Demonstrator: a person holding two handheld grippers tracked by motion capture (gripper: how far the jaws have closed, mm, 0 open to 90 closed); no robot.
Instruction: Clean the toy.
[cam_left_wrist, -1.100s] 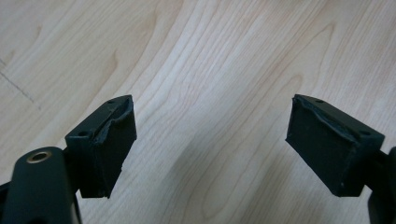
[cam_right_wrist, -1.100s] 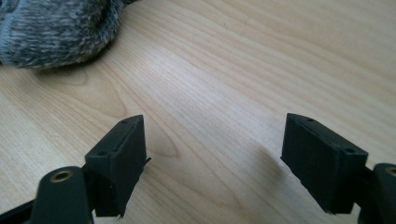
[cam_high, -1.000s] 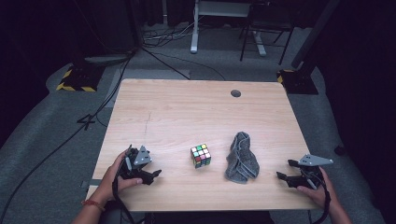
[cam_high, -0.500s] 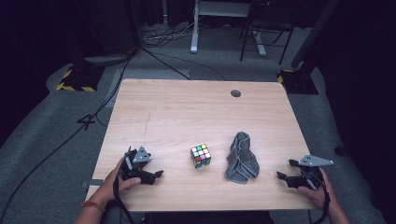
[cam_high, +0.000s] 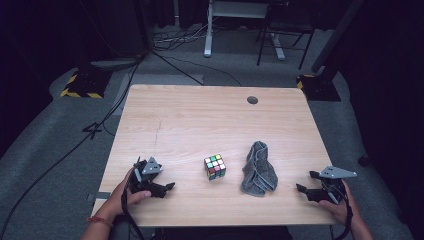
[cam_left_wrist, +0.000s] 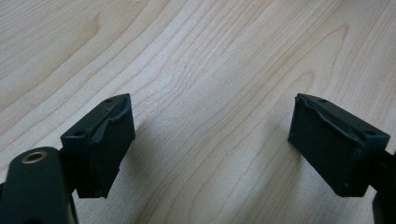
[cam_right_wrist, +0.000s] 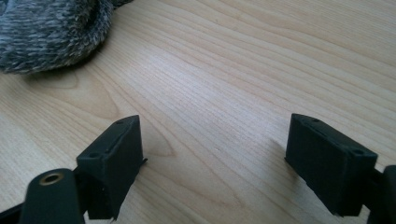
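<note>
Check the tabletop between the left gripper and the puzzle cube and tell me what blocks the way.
Nothing visible does. Bare table lies between the open left gripper and the puzzle cube. The grey cloth lies on the cube's far side, toward the right gripper.

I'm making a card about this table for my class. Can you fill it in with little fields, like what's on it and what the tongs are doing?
table: light wood, round hole near the far edge
cube: colourful puzzle cube, near the middle front
cloth: grey, crumpled, right of the cube, not touching it
left tongs: near the front left corner, open, nothing between them, just been opening a bit
right tongs: near the front right corner, open, empty, cloth a little way ahead
</note>
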